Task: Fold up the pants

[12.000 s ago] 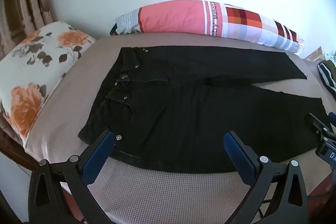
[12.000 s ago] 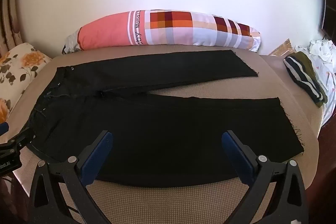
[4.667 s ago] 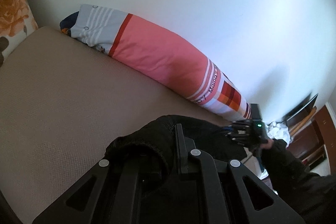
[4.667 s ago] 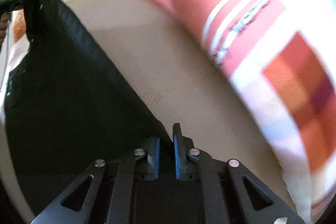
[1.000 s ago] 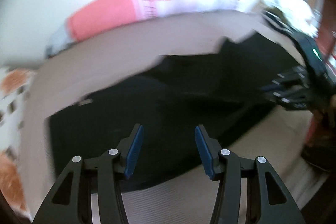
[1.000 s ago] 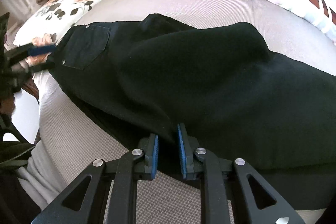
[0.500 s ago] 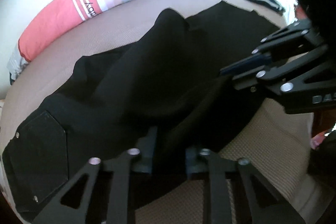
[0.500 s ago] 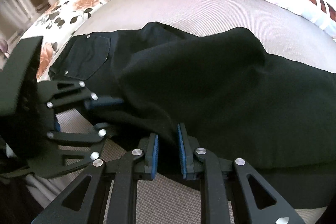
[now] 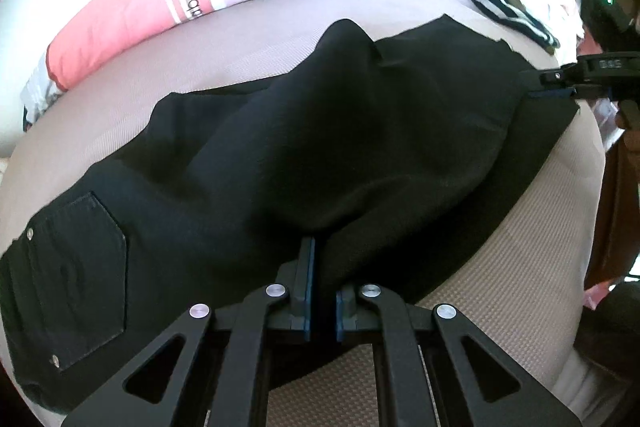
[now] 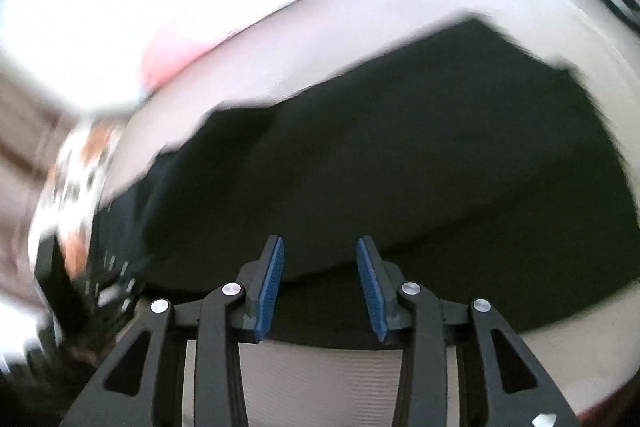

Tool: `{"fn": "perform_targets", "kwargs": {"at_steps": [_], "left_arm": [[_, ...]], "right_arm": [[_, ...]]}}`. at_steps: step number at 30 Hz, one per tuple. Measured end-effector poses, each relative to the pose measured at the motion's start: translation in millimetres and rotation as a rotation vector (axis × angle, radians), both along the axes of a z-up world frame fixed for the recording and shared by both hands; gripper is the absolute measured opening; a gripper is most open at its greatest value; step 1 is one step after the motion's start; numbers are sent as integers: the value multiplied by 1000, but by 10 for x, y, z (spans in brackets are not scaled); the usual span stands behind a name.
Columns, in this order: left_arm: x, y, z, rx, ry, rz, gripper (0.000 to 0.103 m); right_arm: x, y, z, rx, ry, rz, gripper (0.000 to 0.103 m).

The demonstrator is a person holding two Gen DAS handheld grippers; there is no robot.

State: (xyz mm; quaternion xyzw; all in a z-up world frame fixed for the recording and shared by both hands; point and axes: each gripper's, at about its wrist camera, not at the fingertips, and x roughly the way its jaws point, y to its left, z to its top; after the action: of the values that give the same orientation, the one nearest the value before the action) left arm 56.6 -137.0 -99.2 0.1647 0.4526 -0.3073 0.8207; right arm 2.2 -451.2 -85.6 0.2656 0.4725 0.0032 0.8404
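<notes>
— So where are the pants [image 9: 280,155]?
— Lying on the bed [image 9: 520,267], rumpled. The left gripper [image 9: 322,291] pinches their near edge.
— And the right gripper [image 10: 318,291]?
— Jaws apart, just been opening, nothing pressed between them.

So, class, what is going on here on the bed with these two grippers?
A person is folding black pants on a bed. The left gripper is shut on the near edge of the fabric, about midway along. The right gripper has just been opening; nothing sits between its pads, and it is near the hem end. The legs are doubled but lumpy.
</notes>
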Motion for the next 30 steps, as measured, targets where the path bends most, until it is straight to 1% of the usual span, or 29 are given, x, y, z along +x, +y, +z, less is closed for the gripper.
{"fn": "perform_targets", "kwargs": {"at_steps": [1,4,7,11,14,19,20,21,22,24,25,27,30], "left_arm": [[3,8,3,-8,4,6,8],[6,9,5,-9,7,11,8],[3,11,6,-9,13,16,8],[3,7,5,-2,18,24,8],[6,3,8,-1,21,33,8],[6,-1,-15,5,28,37,8],[6,-4,-20,7,28,39,8],[6,-4,-22,8,28,40,8],[7,-3,-25,8,28,40,8],[13,-3,-26,8,31,42,8],[16,-3,-24,10,31,42,8],[-2,-9,7,14,22,33,8],[-39,-12,62,10,1,12,8]], "right_arm": [[-87,-263,-46,31,5,-82,37],[-246,-701,-132,87,10,-226,37],[-360,-1052,-206,133,-8,-337,37],[-350,-1303,-297,151,-11,-421,36],[-315,-1498,-350,192,-44,-464,30],[-208,-1678,-406,256,-85,-506,26],[-169,-1693,-408,256,-87,-506,20],[-131,-1692,-408,253,-81,-505,11],[-100,-1696,-409,249,-70,-500,8],[-78,-1678,-344,227,-69,-499,5],[-101,-1656,-257,210,-83,-493,5],[-172,-1554,40,131,-127,-471,4],[-365,-1449,407,7,-161,-459,3]]}}
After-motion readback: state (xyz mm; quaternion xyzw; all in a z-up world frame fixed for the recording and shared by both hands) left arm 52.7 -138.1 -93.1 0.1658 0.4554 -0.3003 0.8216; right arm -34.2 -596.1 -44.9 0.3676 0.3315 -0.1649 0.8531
